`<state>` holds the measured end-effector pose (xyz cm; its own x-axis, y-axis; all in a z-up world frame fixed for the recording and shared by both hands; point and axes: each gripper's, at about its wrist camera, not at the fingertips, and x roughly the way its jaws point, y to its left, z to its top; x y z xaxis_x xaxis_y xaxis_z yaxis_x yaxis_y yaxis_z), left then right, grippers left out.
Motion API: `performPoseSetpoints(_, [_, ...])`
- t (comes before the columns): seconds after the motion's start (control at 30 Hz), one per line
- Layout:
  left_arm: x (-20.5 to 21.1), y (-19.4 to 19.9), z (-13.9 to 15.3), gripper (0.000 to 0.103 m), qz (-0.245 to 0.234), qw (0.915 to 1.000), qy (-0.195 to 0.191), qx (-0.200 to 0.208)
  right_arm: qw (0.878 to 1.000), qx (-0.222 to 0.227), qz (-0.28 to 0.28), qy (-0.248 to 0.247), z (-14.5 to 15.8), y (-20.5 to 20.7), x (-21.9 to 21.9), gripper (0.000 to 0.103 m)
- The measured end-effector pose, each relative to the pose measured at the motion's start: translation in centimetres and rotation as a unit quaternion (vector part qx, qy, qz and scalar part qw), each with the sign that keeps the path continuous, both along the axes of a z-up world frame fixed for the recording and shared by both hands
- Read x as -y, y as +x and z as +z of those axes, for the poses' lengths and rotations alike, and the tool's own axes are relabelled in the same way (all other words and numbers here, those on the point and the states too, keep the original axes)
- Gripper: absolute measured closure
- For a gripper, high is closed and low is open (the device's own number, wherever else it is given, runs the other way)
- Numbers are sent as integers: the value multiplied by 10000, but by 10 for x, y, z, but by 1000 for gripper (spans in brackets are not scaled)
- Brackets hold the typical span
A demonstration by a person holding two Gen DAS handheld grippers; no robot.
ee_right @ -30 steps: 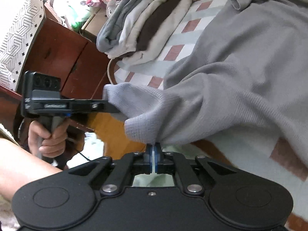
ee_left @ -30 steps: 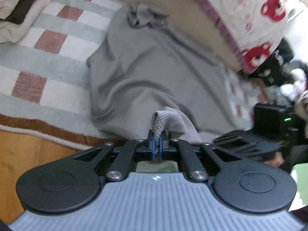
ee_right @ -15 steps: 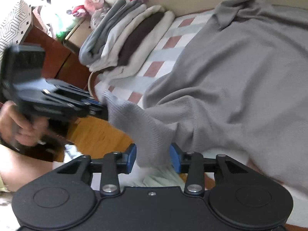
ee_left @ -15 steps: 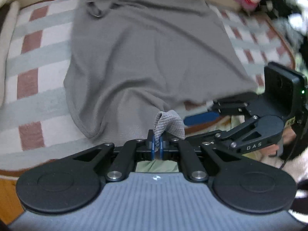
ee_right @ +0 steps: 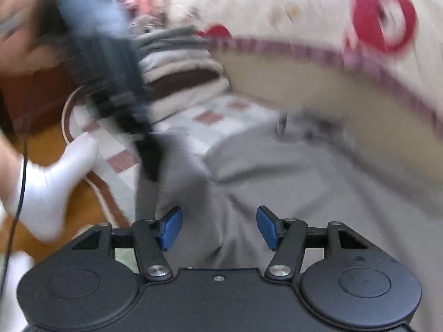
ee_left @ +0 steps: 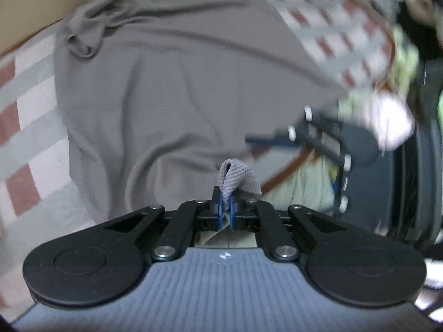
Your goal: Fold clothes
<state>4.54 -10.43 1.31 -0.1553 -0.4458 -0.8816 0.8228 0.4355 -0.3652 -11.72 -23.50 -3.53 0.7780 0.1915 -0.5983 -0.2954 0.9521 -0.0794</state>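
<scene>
**Q:** how far into the fold are u rn?

**A:** barely started tbh. 1 grey top (ee_left: 171,88) is spread out on the checked blanket (ee_left: 30,127), pretty much flat w/ a few creases, and its far end is scrunched up near the tan edge of the bed. No fold in it that I can see yet.

**Q:** tongs?

**A:** left gripper (ee_left: 226,207) is pinched tight on a bit of the top's near edge, there's a little grey tuft poking up between the blue pads (ee_left: 220,207). Right gripper (ee_right: 218,227) has its jaws opening, blue pads (ee_right: 171,225) standing well apart. Grey cloth lies under and between them but they don't press on it, so nothing's held on that side. In the left cam I can see the right one off to the side, blurry.

**Q:** anything done already?

**A:** there's a stack of folded clothes (ee_right: 182,69) at the far corner of the blanket, grey, cream and brown layers, so I'd guess those are finished. Can't tell how many are in it, too blurry.

**Q:** what's left then?

**A:** whole grey top imo: fold it over, prob sleeves too (can't make them out), then onto the stack.
</scene>
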Motion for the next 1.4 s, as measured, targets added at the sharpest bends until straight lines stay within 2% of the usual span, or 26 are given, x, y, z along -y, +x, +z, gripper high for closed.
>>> performPoseSetpoints(0.1, [-12, 10, -5, 99, 251, 9981, -442, -342, 9996, -154, -82, 234, -9, 16, -2, 36])
performPoseSetpoints(0.2, [-23, 5, -5, 99, 403, 9951, -840, -343, 9934, -622, -201, 939, -26, 46, 6, 37])
performPoseSetpoints(0.23, [-33, 7, -3, 99, 581, 9914, -1113, -378, 9861, -968, -419, 1286, -35, 55, 17, 48])
performPoseSetpoints(0.27, [-42, 9, -1, 99, 763, 9865, -1391, -417, 9753, -1326, -652, 1639, -45, 65, 29, 76])
performPoseSetpoints(0.3, [-50, 12, 1, 99, 877, 9847, -1446, -409, 9615, -1680, -884, 1987, -54, 75, 40, 84])
performPoseSetpoints(0.33, [-57, 14, 3, 99, 986, 9832, -1482, -397, 9515, -1744, -910, 2367, -53, 75, 53, 91])
performPoseSetpoints(0.37, [-64, 17, 5, 99, 1095, 9816, -1518, -386, 9407, -1768, -909, 2748, -50, 74, 65, 94])
performPoseSetpoints(0.43, [-76, 20, 4, 99, 1174, 9766, -1639, -742, 9431, -1656, -539, 2832, -33, 66, 70, 95])
performPoseSetpoints(0.47, [-75, 16, 2, 99, 1056, 9800, -1512, -748, 9465, -1637, -194, 2776, -22, 61, 68, 96])
performPoseSetpoints(0.5, [-74, 12, -1, 99, 927, 9835, -1368, -734, 9493, -1640, 134, 2677, -14, 56, 63, 97])
performPoseSetpoints(0.57, [-72, 4, -7, 99, 667, 9894, -1080, -706, 9613, -1588, 730, 2131, -2, 40, 44, 97])
performPoseSetpoints(0.6, [-68, -3, -12, 99, 545, 9949, -727, -427, 9657, -1593, 976, 1805, 1, 32, 35, 97])
performPoseSetpoints(0.63, [-63, -11, -21, 99, 363, 9991, -195, 13, 9656, -1753, 1069, 1598, -3, 29, 26, 97])
performPoseSetpoints(0.7, [-57, -18, -42, 98, 176, 9960, 600, 639, 9602, -2208, 1153, 1264, -18, 24, 11, 97])
performPoseSetpoints(0.77, [-58, -7, -65, 96, 541, 9925, 972, 502, 9469, -2860, 1124, 951, -44, 27, 2, 97])
performPoseSetpoints(0.83, [-63, 12, -74, 96, 1136, 9891, 924, 183, 9373, -3249, 1001, 769, -65, 27, -2, 97])
performPoseSetpoints(0.87, [-65, 22, -78, 95, 1436, 9856, 890, 20, 9362, -3272, 1063, 716, -66, 25, -5, 96])
performPoseSetpoints(0.97, [-72, 47, -72, 79, 2008, 9769, 470, 569, 9330, -3270, 1268, 808, -58, 25, -11, 84])
performPoseSetpoints(1.03, [-72, 62, -80, 63, 2242, 9725, 302, 554, 9314, -3284, 1320, 855, -60, 24, -14, 80])
performPoseSetpoints(1.1, [-71, 76, -93, 63, 2519, 9666, 201, 415, 9305, -3253, 1409, 921, -58, 24, -14, 79])
performPoseSetpoints(1.17, [-71, 85, -111, 63, 2734, 9617, 118, 179, 9242, -3305, 1440, 1261, -52, 29, -4, 72])
performPoseSetpoints(1.2, [-70, 88, -120, 62, 2795, 9600, 74, 128, 9171, -3363, 1438, 1584, -48, 31, 3, 68])
performPoseSetpoints(1.23, [-69, 91, -128, 61, 2856, 9583, 30, 78, 9097, -3440, 1362, 1887, -44, 31, 12, 57])
performPoseSetpoints(1.27, [-67, 93, -134, 61, 2890, 9572, 72, 131, 9014, -3516, 1274, 2183, -39, 31, 22, 53])
performPoseSetpoints(1.3, [-66, 96, -140, 57, 2921, 9561, 120, 194, 9002, -3473, 1094, 2387, -31, 31, 32, 53])
performPoseSetpoints(1.4, [-66, 97, -143, 38, 3006, 9530, 7, 372, 9091, -3044, 264, 2832, 5, 28, 89, 49])
